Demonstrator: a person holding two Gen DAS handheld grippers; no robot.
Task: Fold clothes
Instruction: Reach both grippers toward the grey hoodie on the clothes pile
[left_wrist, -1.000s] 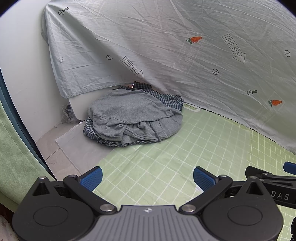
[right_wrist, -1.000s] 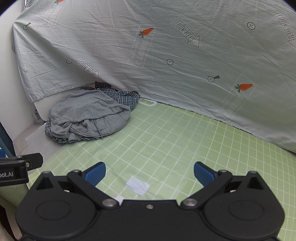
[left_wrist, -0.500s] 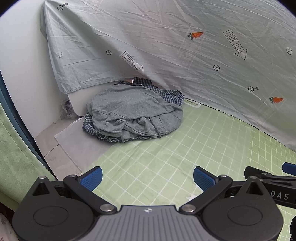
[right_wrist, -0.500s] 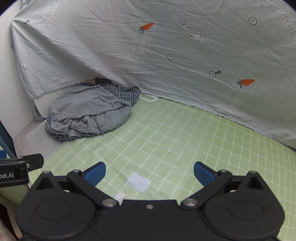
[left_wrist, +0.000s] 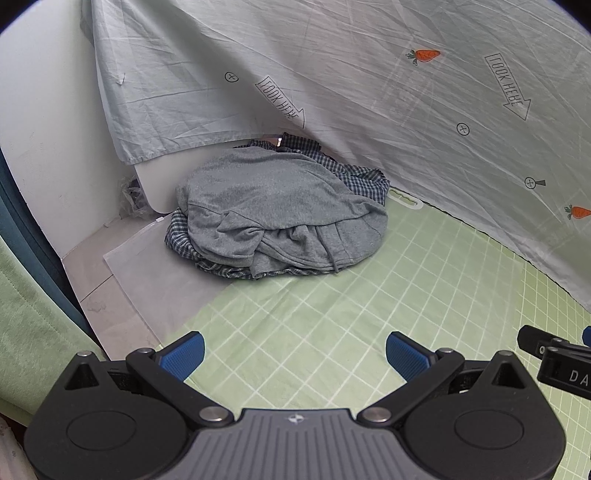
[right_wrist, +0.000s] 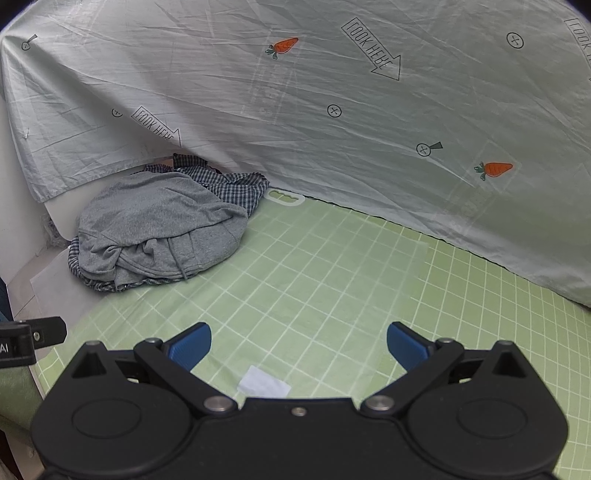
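A crumpled grey hooded sweatshirt lies heaped on a blue checked shirt at the far left corner of the green gridded mat. My left gripper is open with nothing between its blue pads, well short of the heap. My right gripper is open too, over the mat to the right of the heap and farther from it. Part of the right gripper's body shows at the right edge of the left wrist view.
A pale sheet printed with carrots and arrows hangs along the back of the mat. A white board leans on the wall behind the heap. A small white paper piece lies on the mat near my right gripper. Green fabric hangs at left.
Both grippers have edged forward towards the clothes heap, which looks a little larger in each view. Both stay open, and the heap has not moved.
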